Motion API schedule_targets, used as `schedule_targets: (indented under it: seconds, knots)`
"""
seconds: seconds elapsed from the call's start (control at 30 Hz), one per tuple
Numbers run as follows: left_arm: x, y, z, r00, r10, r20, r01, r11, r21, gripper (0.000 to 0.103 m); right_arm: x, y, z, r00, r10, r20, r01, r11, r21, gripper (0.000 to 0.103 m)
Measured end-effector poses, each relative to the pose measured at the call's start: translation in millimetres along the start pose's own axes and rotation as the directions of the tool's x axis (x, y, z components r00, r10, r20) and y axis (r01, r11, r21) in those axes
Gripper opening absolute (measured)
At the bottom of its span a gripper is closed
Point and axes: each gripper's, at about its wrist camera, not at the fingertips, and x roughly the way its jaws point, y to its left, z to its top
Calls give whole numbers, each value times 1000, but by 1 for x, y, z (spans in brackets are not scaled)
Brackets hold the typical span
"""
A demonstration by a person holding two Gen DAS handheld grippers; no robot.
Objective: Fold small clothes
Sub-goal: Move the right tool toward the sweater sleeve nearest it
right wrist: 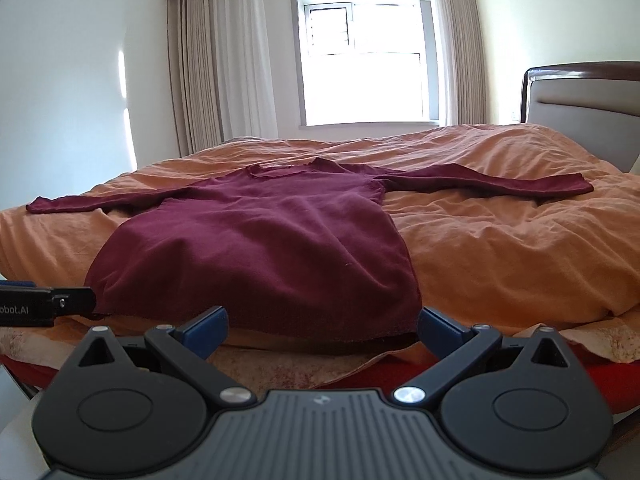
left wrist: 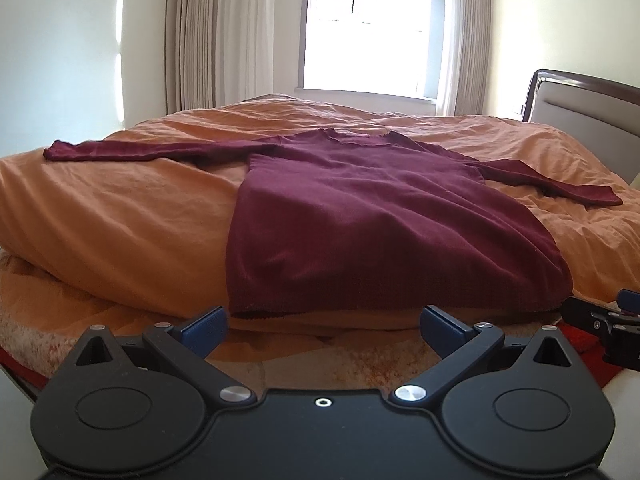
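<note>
A maroon long-sleeved sweater lies flat on the orange duvet, both sleeves spread out sideways, collar toward the window. It also shows in the right wrist view. My left gripper is open and empty, just short of the sweater's hem, near its left part. My right gripper is open and empty, just short of the hem's right corner. The right gripper also shows at the right edge of the left wrist view. The left gripper shows at the left edge of the right wrist view.
The orange duvet covers the bed. A patterned sheet and a red layer show at the bed's near edge. A headboard stands at the right. A window with curtains is behind the bed.
</note>
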Motion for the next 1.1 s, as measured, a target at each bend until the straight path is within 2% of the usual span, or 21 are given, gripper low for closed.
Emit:
schedule_targets:
  seconds: [0.3, 0.47, 0.53, 0.67, 0.87, 1.1]
  knots:
    - [29, -22, 53, 1000, -10, 5, 10, 997, 73, 102, 9, -20, 11, 997, -77, -16, 77, 997, -1, 103]
    - [50, -38, 70, 1000, -16, 8, 15, 995, 98, 102, 16, -37, 14, 995, -98, -26, 97, 995, -23, 103]
    - [62, -45, 73, 1000, -29, -2, 30, 994, 108, 102, 20, -46, 18, 994, -112, -14, 111, 993, -42, 103]
    - [90, -56, 79, 996, -71, -49, 76, 990, 118, 102, 25, -64, 18, 979, -195, 53, 198, 978, -60, 103]
    - [130, -67, 98, 994, -72, -78, 84, 983, 165, 102, 55, -94, 27, 967, -255, 2, 255, 967, -15, 103]
    - [167, -66, 128, 996, -47, -80, 61, 981, 186, 102, 104, -129, 59, 959, -276, 67, 277, 961, 4, 103]
